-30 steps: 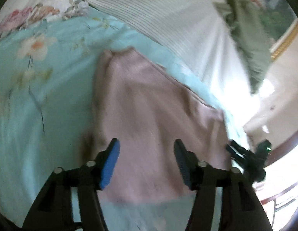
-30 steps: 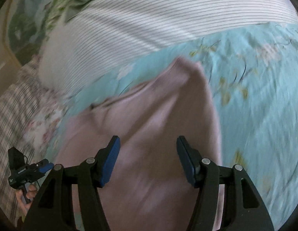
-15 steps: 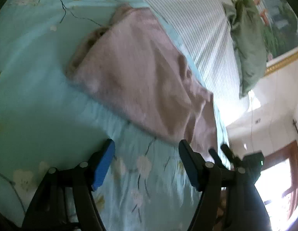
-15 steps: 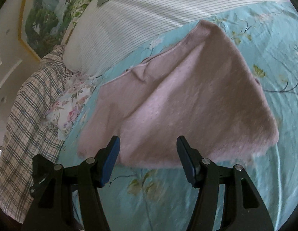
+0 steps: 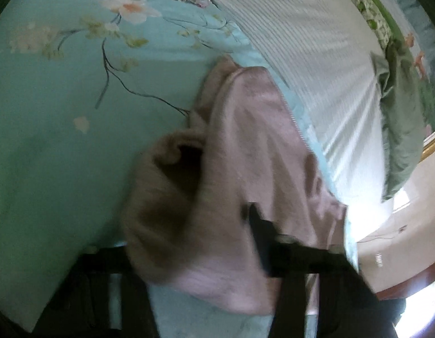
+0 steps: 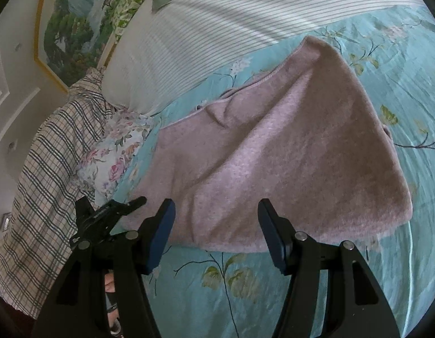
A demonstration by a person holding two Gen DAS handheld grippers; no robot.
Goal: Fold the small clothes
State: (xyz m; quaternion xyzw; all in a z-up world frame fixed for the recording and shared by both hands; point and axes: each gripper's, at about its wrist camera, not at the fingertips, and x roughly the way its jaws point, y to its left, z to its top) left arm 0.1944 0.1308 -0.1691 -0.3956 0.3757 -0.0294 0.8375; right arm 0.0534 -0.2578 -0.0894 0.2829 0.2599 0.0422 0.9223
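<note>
Pink garment on the bed, no readable writing on it.
My left gripper [image 5: 217, 242] is buried in the pink garment [image 6: 287, 152], its opening I cannot tell; my right gripper [image 6: 216, 225] is wide over the bed [image 6: 344, 295].

Both wrist cameras are looking down along their fingers at the bed [image 6: 302, 295], the left sitting very close over the pink cloth [image 5: 245, 155], the right viewing further back, both sharing cloth [image 6: 273, 155] and striped pillow [image 6: 231, 22].
</note>
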